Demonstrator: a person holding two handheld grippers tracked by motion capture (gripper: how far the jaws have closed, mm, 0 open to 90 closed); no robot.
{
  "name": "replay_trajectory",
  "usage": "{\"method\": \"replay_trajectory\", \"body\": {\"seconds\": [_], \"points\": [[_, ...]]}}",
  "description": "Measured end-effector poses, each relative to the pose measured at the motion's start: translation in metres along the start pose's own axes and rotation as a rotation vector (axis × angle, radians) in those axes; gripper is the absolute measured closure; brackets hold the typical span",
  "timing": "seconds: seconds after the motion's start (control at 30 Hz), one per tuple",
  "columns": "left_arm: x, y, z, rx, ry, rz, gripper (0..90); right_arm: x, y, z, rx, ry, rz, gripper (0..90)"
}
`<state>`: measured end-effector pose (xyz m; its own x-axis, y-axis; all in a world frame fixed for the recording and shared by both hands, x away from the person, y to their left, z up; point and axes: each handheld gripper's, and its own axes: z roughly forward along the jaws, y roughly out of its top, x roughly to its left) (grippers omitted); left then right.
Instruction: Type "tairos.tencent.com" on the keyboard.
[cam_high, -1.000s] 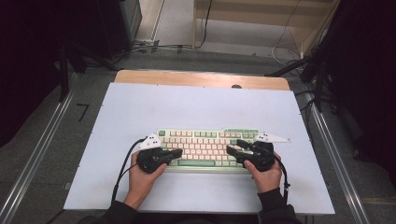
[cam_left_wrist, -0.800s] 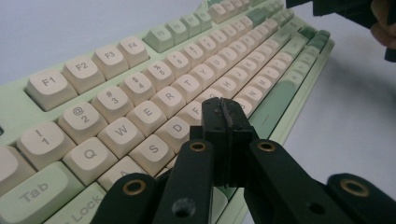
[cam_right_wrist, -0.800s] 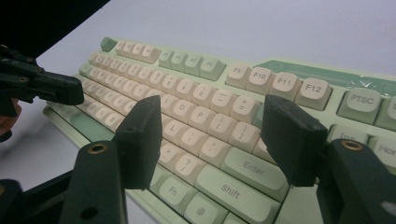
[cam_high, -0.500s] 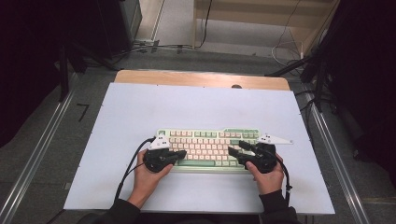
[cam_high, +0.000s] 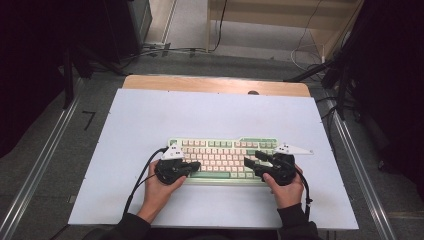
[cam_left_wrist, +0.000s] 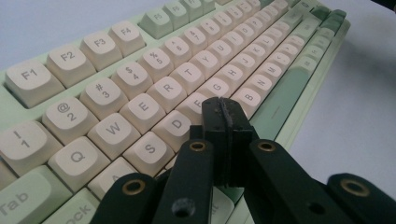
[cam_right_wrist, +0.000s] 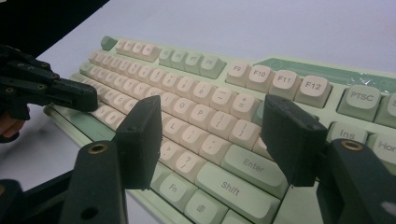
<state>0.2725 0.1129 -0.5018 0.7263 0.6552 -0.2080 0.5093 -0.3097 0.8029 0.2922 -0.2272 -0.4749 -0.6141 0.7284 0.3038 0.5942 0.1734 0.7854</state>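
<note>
Where it lies flat, pale green keyboard (cam_high: 225, 157), cream keycaps

**Dim room ringing a pale table**

A white tabletop (cam_high: 215, 115) is filling the frame's centre, its wooden edge (cam_high: 215, 84) showing at the top. Grey floor (cam_high: 45, 150) is flanking both sides, cables (cam_high: 305, 47) are trailing at upper right, and darkness is swallowing the upper corners.

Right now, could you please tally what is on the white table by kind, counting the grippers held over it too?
Keyboard: 1
Grippers: 2, the left gripper with jaws shut and the right gripper with jaws open, both over the keys
Total: 3
</note>
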Motion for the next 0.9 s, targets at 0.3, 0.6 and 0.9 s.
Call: {"method": "replay_trajectory", "body": {"seconds": [0.3,0.6,0.9], "points": [[0.006,0.007,-0.023,-0.188,-0.070,-0.075,57.0,0.000,0.000,-0.001,-0.003,0.002,0.002,36.8],[0.014,0.007,-0.027,-0.206,-0.025,-0.112,42.5,0.000,0.000,-0.001,-0.004,0.004,0.000,36.8],[0.021,0.010,-0.025,-0.200,0.010,-0.127,35.9,0.000,0.000,0.000,0.000,0.004,-0.001,36.8]]}}
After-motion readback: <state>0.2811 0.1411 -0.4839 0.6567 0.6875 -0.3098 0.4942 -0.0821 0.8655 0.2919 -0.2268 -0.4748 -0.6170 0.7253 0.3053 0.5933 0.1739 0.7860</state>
